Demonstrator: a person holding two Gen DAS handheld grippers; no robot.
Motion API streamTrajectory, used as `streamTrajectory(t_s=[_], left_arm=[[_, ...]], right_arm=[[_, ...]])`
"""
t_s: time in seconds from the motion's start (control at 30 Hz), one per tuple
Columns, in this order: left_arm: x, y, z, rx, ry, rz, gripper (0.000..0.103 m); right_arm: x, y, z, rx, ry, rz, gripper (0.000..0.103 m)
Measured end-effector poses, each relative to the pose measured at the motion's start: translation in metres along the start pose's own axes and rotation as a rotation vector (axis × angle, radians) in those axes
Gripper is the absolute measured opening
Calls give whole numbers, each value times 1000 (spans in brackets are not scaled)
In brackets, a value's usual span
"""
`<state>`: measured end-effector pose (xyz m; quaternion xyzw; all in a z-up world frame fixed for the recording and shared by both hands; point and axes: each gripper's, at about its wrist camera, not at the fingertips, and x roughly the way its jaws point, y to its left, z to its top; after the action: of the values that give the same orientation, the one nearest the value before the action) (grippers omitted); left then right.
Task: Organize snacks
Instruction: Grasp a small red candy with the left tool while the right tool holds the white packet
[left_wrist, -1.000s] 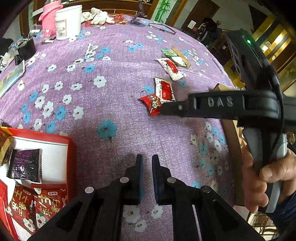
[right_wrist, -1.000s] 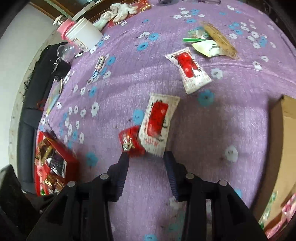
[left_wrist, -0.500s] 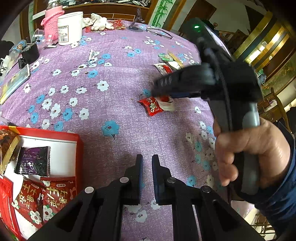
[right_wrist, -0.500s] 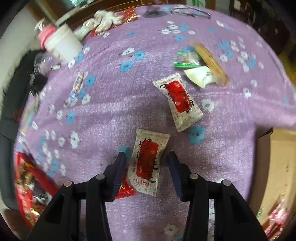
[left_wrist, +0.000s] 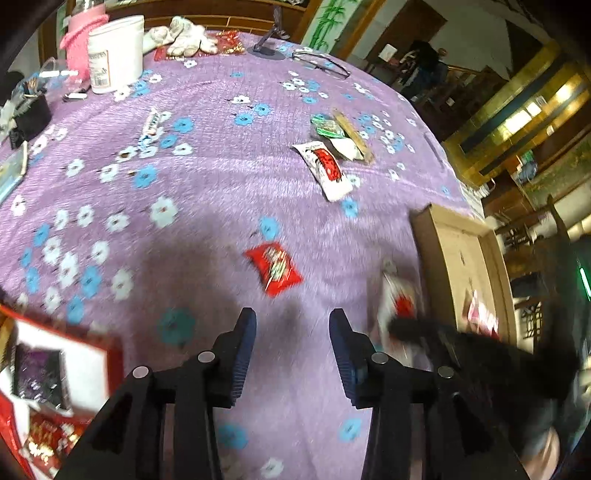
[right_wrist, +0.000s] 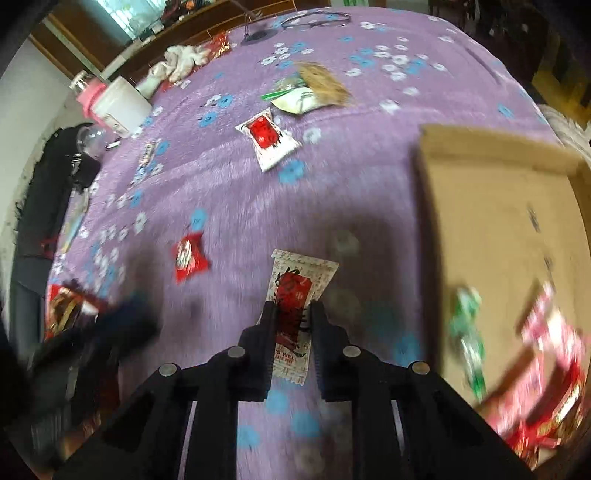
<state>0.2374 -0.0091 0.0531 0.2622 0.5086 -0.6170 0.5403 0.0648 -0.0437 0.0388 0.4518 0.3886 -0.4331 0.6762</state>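
Observation:
My right gripper (right_wrist: 293, 317) is shut on a white snack packet with a red label (right_wrist: 299, 291), held above the purple cloth beside the cardboard box (right_wrist: 491, 221). The same packet (left_wrist: 400, 299) shows blurred in the left wrist view, at the right gripper's tip. My left gripper (left_wrist: 291, 325) is open and empty, just short of a small red candy packet (left_wrist: 275, 267), also seen in the right wrist view (right_wrist: 188, 256). A second white and red packet (left_wrist: 327, 170) lies farther back.
The red box (left_wrist: 92, 369) with packets sits at the near left. The cardboard box (left_wrist: 465, 266) holds several snacks. Green, white and brown wrappers (left_wrist: 340, 136), a white jar (left_wrist: 116, 53), a pink bottle, gloves and glasses (left_wrist: 321, 64) lie at the far side.
My right gripper closed on the white and red packet, lifted it and carried it right toward the cardboard box. My left gripper opened and moved toward the red candy packet.

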Motion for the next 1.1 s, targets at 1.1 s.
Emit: streamTrajectory(t_s=[1.1], left_arm=[[9, -35, -37, 156, -56, 57, 18]], right_arm=[[-82, -46, -57, 160, -169, 104, 17]])
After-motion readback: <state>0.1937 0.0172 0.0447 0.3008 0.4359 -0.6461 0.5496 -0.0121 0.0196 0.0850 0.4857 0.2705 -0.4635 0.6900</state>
